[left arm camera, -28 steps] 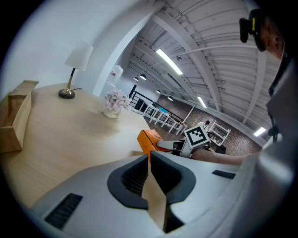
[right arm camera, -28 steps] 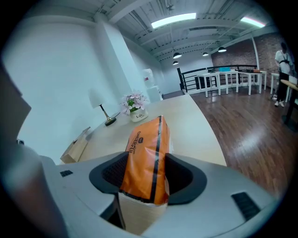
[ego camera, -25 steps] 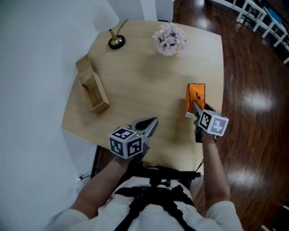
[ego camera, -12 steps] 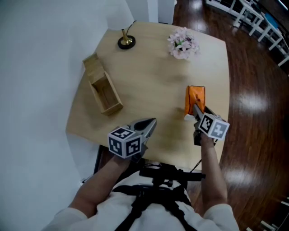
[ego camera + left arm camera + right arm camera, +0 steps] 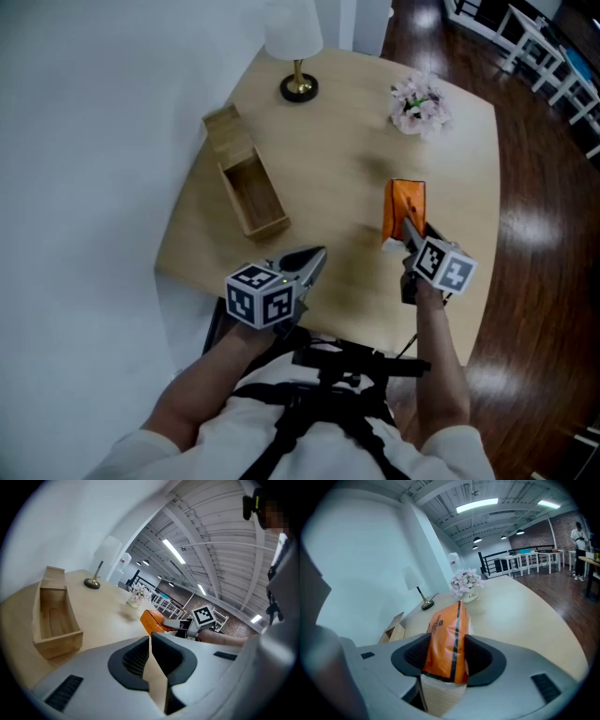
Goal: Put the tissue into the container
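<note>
Head view: the tissue (image 5: pixel 406 202) lies on the surface, well right of the container (image 5: pixel 265 226). Left gripper view: my left gripper (image 5: pixel 150 640) is clenched, empty. Right gripper view: my right gripper (image 5: pixel 447 646) is closing on the tissue's near end. It looks light, soft and slick, so I'd pinch its flat sides.

Bright orange with a black stripe down the seam and dark print on the tissue pack (image 5: pixel 405 208), white at its near end. Pale bare wood on the open container (image 5: pixel 251 187); light tan with faint grain on the table (image 5: pixel 347 141). White shade over a brass-gold base on the lamp (image 5: pixel 292 33). Soft pink and white on the flowers (image 5: pixel 419 103). Glossy dark brown on the plank floor (image 5: pixel 534 234); plain white on the wall (image 5: pixel 84 141). Light grey with black ribbed pads on the left gripper (image 5: pixel 319 255), black-and-white square markers on its cube.
</note>
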A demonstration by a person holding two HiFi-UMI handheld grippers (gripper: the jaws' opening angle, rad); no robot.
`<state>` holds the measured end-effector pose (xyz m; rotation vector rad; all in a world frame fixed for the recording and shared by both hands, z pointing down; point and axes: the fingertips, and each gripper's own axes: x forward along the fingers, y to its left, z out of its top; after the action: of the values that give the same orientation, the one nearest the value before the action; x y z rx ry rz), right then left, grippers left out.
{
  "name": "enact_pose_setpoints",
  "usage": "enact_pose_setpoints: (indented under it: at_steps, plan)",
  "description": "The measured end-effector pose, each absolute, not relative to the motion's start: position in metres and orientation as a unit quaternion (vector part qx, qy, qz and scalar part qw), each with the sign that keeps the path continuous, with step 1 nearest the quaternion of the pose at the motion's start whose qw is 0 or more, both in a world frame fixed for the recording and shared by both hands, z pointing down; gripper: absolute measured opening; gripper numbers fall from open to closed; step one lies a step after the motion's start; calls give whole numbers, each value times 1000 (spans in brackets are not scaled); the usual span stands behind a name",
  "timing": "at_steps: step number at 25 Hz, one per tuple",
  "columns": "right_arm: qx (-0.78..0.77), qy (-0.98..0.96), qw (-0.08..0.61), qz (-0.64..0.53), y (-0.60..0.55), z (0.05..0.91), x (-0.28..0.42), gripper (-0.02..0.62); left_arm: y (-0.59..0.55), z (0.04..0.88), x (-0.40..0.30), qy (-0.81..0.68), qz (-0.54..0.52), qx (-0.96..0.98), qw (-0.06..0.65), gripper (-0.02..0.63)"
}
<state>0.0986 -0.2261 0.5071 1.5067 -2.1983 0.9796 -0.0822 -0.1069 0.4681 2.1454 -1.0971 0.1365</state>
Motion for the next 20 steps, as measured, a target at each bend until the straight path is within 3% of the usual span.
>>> enact_pose_setpoints:
  at_steps: [20]
  plan:
    - [462,-803,144,347,-232,500,-36,209,-100,471,-185,-473,23,806,356,0]
